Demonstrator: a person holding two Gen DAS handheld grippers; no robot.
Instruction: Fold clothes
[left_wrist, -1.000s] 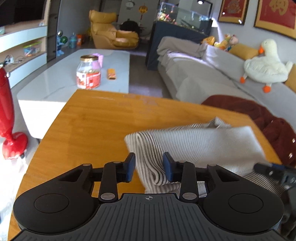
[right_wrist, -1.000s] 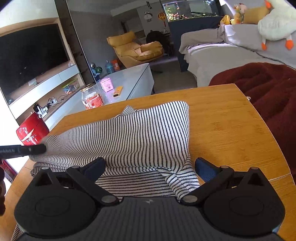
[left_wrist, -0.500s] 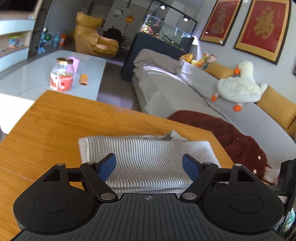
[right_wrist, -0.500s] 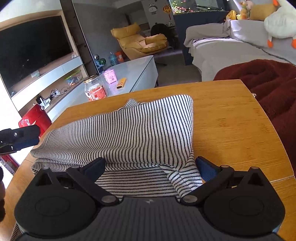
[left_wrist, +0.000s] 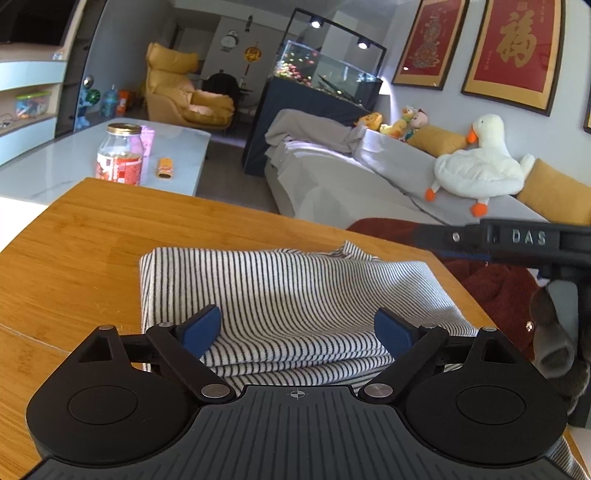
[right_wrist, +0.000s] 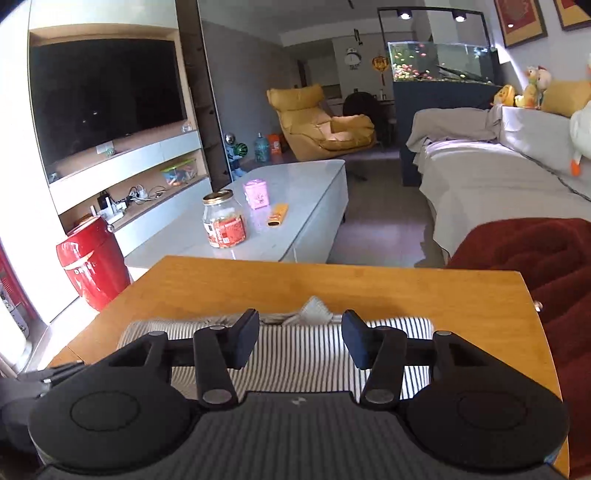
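The left wrist view looks across the black-and-white striped knit garment (left_wrist: 295, 291), folded into a thick layered rectangle, toward a grey sofa with a white plush duck (left_wrist: 480, 162) and two red framed wall hangings; none of the hangings' full faces show in the right wrist view, which instead takes in a large dark television screen (right_wrist: 107, 96) set in a shelf wall and a glossy red cylindrical bin (right_wrist: 92, 266) on the floor. Only the left view shows the right gripper from outside: a black bar lettered "DAS" at the right edge, above a person's grey-gloved hand (left_wrist: 557, 332).

The garment lies flat on the honey-coloured bamboo worktop (left_wrist: 92, 236), near its front edge, its stacked folds visible as striped layers just ahead of the left gripper (left_wrist: 295, 328). That gripper's blue-padded jaws stand wide apart over the cloth, gripping nothing. The right gripper (right_wrist: 300, 338) has its black jaws partly open, a clear gap between them, also empty, poised over the garment's near edge; a small rumpled pale tip of fabric pokes up beyond them.

On the pale grey low table behind stands a clear glass jar with a gold lid and red label (right_wrist: 223, 219), partly filled with something I cannot identify, beside a small pink box (right_wrist: 256, 194) and a flat orange packet (right_wrist: 277, 215). A dark red fuzzy blanket (right_wrist: 535, 258) is heaped right of the worktop.
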